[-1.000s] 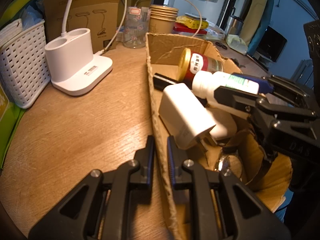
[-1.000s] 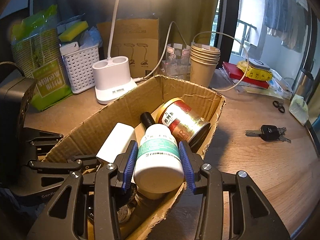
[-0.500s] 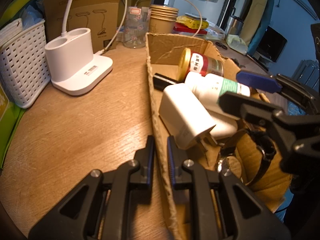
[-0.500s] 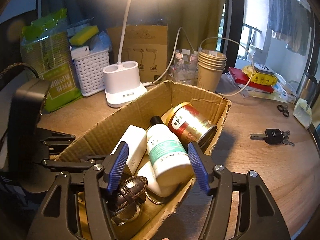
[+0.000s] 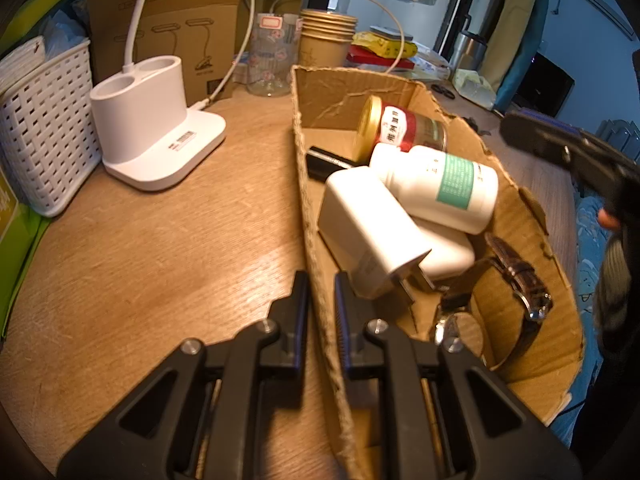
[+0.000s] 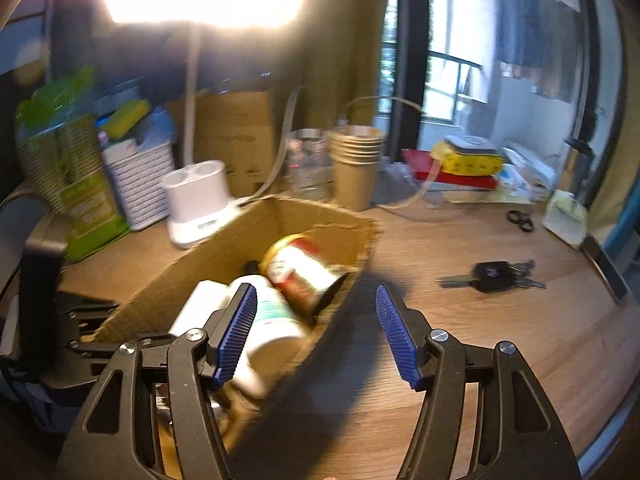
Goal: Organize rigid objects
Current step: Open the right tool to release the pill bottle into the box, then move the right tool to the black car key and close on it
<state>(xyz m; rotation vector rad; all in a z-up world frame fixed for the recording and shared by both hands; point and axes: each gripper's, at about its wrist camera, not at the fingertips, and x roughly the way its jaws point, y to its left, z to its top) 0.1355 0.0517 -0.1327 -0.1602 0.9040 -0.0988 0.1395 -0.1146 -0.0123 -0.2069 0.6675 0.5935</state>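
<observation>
My left gripper [image 5: 322, 316] is shut on the near side wall of the cardboard box [image 5: 352, 92]. Inside the box lie a white bottle with a green label [image 5: 440, 184], a red can with a gold lid [image 5: 400, 128], a white charger [image 5: 368, 224], a black pen [image 5: 328, 158] and a brown-strapped watch [image 5: 516, 276]. My right gripper [image 6: 314, 296] is open and holds nothing; it hangs over the box's right edge, above the white bottle [image 6: 272, 320]. One of its fingers [image 5: 560, 144] shows at the right of the left wrist view. A car key [image 6: 496, 276] lies on the table to the right.
A white lamp base [image 5: 156, 120], a white basket [image 5: 44, 120], a glass [image 5: 272, 56] and stacked paper cups [image 5: 326, 40] stand behind the box. Scissors [image 6: 520, 220], a phone [image 6: 604, 268] and books [image 6: 460, 168] are at the right of the round wooden table [image 6: 500, 340].
My right gripper let go of the white bottle, opened wide and drew back up and to the right. The bottle now rests on the charger in the box. The left gripper kept still.
</observation>
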